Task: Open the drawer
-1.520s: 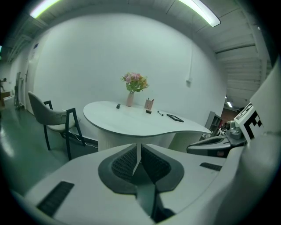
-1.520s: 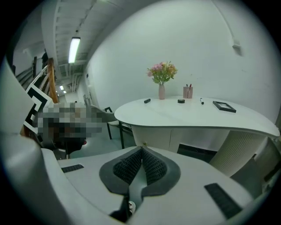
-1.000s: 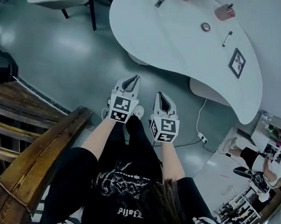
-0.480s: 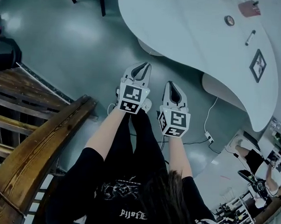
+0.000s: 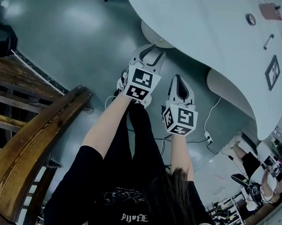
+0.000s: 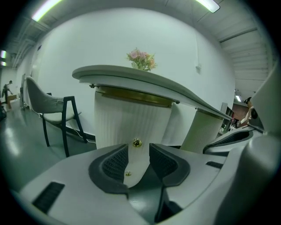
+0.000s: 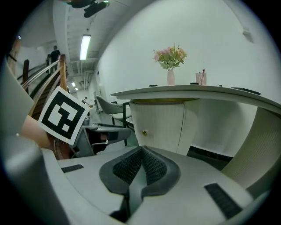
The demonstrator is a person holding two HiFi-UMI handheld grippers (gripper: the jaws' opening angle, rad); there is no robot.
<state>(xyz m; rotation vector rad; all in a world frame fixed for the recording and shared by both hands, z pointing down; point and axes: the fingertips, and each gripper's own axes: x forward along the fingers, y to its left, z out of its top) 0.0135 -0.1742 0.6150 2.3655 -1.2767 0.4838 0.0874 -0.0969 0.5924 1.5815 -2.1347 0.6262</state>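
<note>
Because my left claw (image 5: 152, 53) is only partly wide and empty, it could slide off the little gold knob (image 6: 137, 143) if I come in crooked. My right claw (image 7: 141, 149) is pinched closed on nothing. The knob sits on the drawer (image 6: 114, 123) front, under the rounded end of the desk (image 5: 219, 38). My left claw has just been opening, and both claws are nearer the desk than before.

White curved desk (image 5: 219, 38) ahead of me. On its top I count 1 small round roll (image 5: 250, 19), 1 pen (image 5: 268, 41), 1 framed black square (image 5: 272, 72), 1 pinkish holder (image 5: 270, 11) and 1 vase of flowers (image 7: 170, 66). Grey floor (image 5: 65, 41) carries the desk's 2 ribbed pedestals (image 6: 127, 123), 1 chair (image 6: 52, 105), and a white cable (image 5: 211, 108) running to a power strip (image 5: 208, 136).
</note>
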